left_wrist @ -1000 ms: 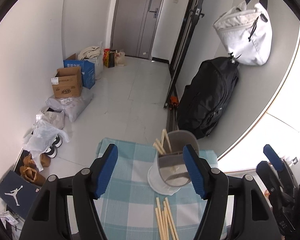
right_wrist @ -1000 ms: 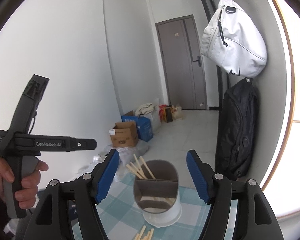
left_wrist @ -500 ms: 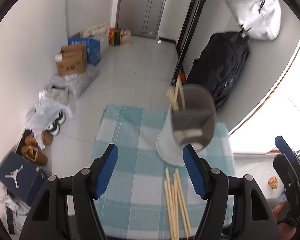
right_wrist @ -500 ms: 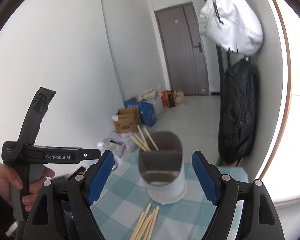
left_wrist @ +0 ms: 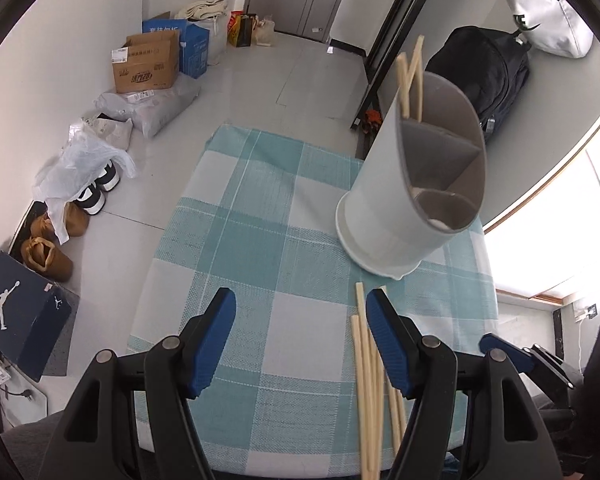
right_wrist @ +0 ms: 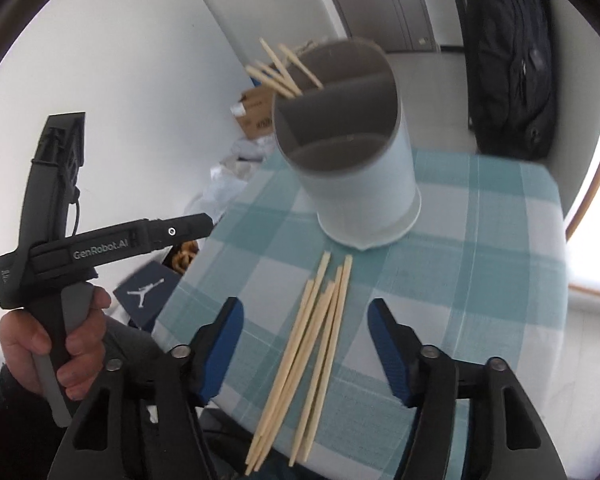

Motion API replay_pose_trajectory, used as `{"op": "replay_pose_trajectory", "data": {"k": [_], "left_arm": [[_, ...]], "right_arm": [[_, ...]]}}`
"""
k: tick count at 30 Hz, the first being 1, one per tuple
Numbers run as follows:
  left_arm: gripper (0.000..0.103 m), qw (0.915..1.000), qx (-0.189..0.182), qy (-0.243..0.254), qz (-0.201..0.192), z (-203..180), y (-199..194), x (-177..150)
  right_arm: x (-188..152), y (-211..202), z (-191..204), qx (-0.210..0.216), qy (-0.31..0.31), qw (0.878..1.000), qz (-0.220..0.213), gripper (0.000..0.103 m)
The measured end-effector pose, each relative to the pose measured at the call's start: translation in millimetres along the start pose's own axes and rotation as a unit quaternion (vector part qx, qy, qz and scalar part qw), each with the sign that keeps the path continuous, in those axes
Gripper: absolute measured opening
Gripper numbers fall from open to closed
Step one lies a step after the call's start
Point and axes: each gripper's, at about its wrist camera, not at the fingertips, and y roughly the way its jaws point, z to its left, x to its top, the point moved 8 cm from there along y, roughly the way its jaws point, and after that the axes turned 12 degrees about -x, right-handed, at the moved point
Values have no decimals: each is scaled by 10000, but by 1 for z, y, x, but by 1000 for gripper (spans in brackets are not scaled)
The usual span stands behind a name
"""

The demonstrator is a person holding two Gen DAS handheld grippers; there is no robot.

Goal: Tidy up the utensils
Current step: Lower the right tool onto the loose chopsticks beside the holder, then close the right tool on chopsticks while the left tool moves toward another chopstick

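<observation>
chopsticks [left_wrist: 366, 400]: lower ends cut off | holder [right_wrist: 352, 168]: blurred

Both cams ride on grippers, fisheye, looking forward along own fingers and tilted steeply down.

Left wrist cam: high over near edge of table [left_wrist: 260, 208], sees whole checked top plus floor and door beyond.

Right wrist cam: sits at near edge too, closer in, a bit blurry.

Shared bits: table top, utensil holder [left_wrist: 416, 200] [right_wrist: 356, 160] toward far right corner, loose chopsticks [left_wrist: 370, 392] [right_wrist: 312, 340] at near edge, black backpack [left_wrist: 488, 68] [right_wrist: 508, 60].
</observation>
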Motion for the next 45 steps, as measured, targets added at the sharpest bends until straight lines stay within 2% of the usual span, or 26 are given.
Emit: {"op": "replay_pose_trajectory", "data": {"k": [3, 5, 7, 10, 12, 14, 21, 26, 29, 33, 40, 45], "left_arm": [[63, 9999, 126, 30, -12, 10, 3, -4], [63, 9999, 99, -96, 26, 19, 4, -6], [63, 9998, 171, -134, 34, 24, 4, -6], [63, 9997, 205, -162, -11, 32, 2, -4], [63, 9995, 157, -259, 1, 36, 3, -2], [63, 9992, 111, -384, 18, 42, 4, -2], [63, 9983, 25, -588, -27, 51, 2, 2], [63, 9970, -76, -767, -48, 55, 0, 2], [63, 9968, -62, -791, -55, 57, 0, 3], [63, 9967, -21, -810, 23, 60, 4, -1], [63, 9978, 70, -604, 247, 53, 14, -10], [63, 9980, 122, -451, 427, 44, 20, -16]], "right_arm": [[-3, 21, 4, -7, -22, 9994, 356, 49], [-7, 39, 7, 5, -4, 9977, 683, 34], [-8, 56, 7, -67, 117, 9949, 999, 32], [-2, 73, 10, -151, 160, 9927, 1190, 29], [3, 82, 9, -435, 70, 9905, 1299, 29], [5, 88, 7, -699, 36, 9874, 1417, 24], [11, 103, 11, -1191, -56, 9784, 1686, 19], [15, 108, 15, -1427, -95, 9774, 1554, 15], [15, 107, 18, -1419, -8, 9788, 1476, 10], [15, 103, 17, -1371, 139, 9814, 1336, 8], [22, 74, -10, -909, 629, 9895, 930, 8], [16, 64, -39, -771, 821, 9896, 896, 8]]}}
